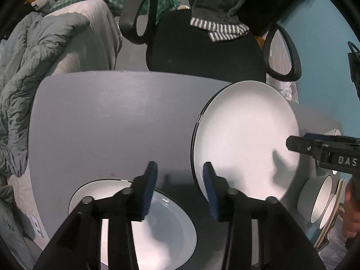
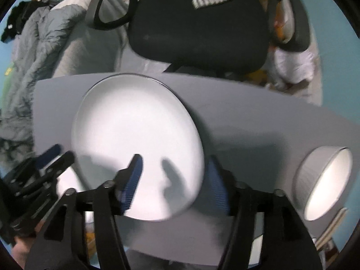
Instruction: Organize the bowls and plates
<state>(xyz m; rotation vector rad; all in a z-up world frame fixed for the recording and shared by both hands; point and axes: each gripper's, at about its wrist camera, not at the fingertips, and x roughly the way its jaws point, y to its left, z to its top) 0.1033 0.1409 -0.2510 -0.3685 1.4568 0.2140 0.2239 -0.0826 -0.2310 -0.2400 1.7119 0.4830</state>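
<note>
Both the left gripper (image 1: 180, 171) and the right gripper (image 2: 174, 168) were held apart, empty. The large white plate (image 2: 135, 123) was set down at twelve o'clock (stacked, apparently); the bowl (image 2: 324, 184) at three o'clock remained unsorted.

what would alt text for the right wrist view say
A large round white plate lies on a grey table, with the right claw open just above its near edge, nothing between the blue pads. A white bowl sits at the right, the left claw enters at the left edge, and a black office chair stands behind the table.
</note>
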